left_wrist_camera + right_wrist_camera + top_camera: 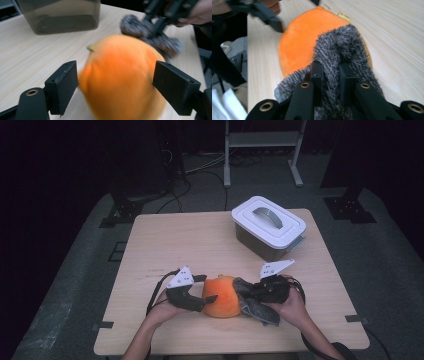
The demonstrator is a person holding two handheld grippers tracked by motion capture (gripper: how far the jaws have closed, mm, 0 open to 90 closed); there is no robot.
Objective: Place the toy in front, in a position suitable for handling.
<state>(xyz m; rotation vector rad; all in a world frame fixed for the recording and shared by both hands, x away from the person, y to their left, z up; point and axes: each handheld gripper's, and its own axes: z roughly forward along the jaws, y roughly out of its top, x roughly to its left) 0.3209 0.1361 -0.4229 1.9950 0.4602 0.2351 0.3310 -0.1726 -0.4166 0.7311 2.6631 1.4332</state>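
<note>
- The right gripper (pixel 329 75) is clamped tight on a fold of the grey fuzzy cloth (pixel 342 47), with pile bulging up between and around its two black jaws; in the high view that gripper (pixel 250 292) sits at the right flank of the toy, near the table's front edge.
- The left gripper (pixel 115 87) stands open: its jaws straddle the orange plush toy (pixel 120 75), one on each side. In this blurred picture a sliver of gap seems to show at each pad, so it looks to be holding nothing.
- The orange plush toy (pixel 221 296) lies on the wooden table (pixel 165 240) between the two hands, with the grey fuzzy cloth (pixel 257 307) draped against its right side and touching it.
- As I read it, the step in hand is parting or arranging cloth and toy: one side pinches the cloth while the other brackets the toy.
- The next move seems to call for the left jaws to close on the soft body and steady it, so the cloth can be drawn without dragging the toy along.
- Farther back, well apart, stands the lidded box (pixel 268 226), its white lid on; if the items are bound there, it must be opened first.
</note>
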